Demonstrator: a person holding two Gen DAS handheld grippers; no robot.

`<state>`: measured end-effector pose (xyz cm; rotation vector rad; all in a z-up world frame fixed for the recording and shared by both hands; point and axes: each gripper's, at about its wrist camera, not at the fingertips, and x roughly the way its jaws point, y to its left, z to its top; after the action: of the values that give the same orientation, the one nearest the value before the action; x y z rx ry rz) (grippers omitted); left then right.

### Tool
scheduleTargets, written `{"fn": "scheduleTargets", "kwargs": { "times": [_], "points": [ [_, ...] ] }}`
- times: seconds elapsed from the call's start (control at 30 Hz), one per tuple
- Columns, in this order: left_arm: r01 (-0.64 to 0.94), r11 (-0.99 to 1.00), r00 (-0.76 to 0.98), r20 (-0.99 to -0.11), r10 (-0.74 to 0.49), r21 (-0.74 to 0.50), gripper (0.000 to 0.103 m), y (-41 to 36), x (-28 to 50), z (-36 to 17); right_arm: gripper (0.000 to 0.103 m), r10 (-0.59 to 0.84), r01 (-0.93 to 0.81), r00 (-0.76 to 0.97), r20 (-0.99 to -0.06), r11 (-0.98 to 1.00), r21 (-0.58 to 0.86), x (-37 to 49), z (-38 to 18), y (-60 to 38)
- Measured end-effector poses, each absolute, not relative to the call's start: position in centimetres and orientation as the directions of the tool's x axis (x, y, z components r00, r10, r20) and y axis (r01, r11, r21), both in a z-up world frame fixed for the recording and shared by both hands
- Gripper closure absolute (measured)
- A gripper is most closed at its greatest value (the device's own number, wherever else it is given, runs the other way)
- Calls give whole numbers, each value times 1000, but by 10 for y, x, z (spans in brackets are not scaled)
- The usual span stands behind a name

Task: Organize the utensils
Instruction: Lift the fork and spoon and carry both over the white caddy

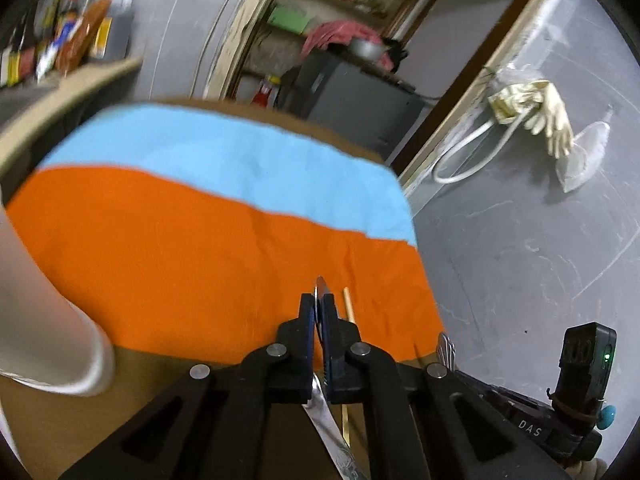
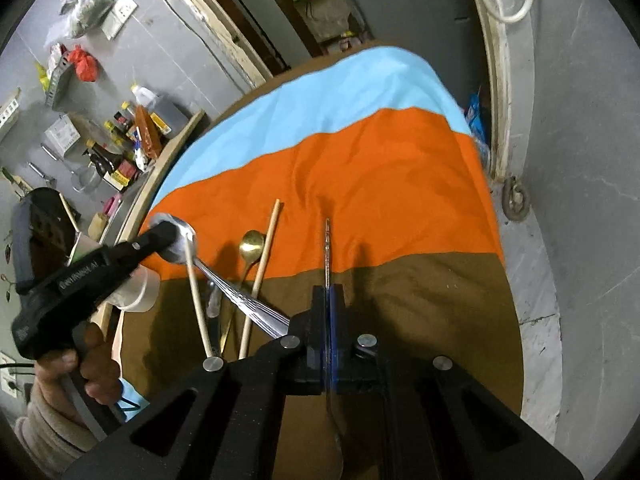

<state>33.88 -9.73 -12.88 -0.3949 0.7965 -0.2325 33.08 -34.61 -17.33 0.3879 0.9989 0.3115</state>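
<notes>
Striped cloth (image 2: 360,184), bands of light blue, orange and brown, spread over the bench. Shelf (image 2: 120,148) beside it crowded with sauce bottles (image 1: 60,36) and jars. Pale rubber gloves (image 1: 536,108) and white hose (image 1: 468,152) hanging by a doorframe; grey cabinet (image 1: 352,96) beyond the doorway.

Grey tiled wall (image 1: 520,240), wooden door frame (image 1: 460,120), cluttered bottle shelf (image 2: 132,136).

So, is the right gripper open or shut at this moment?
Shut. In the right wrist view the right gripper has its two jaws pressed together on a thin silver utensil, which sticks out in front over the striped cloth.
</notes>
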Motion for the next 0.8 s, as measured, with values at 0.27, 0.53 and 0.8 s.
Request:
{"fn": "scheduleTargets", "kwargs": {
  "times": [0.27,0.53,0.8],
  "points": [
    [146,939,755,-578,-308,-310,100,-93,312,-81,101,379,-50,597,-707,897,439,303,-146,-346],
    [184,933,804,-499,-324,-310,100,-66,289,-39,101,277,-69,757,-591,935,349,264,-95,-330],
    [197,928,836,-440,-328,-317,100,-35,273,-6,102,191,-92,871,-452,968,232,254,-32,-304]
  ]
}}
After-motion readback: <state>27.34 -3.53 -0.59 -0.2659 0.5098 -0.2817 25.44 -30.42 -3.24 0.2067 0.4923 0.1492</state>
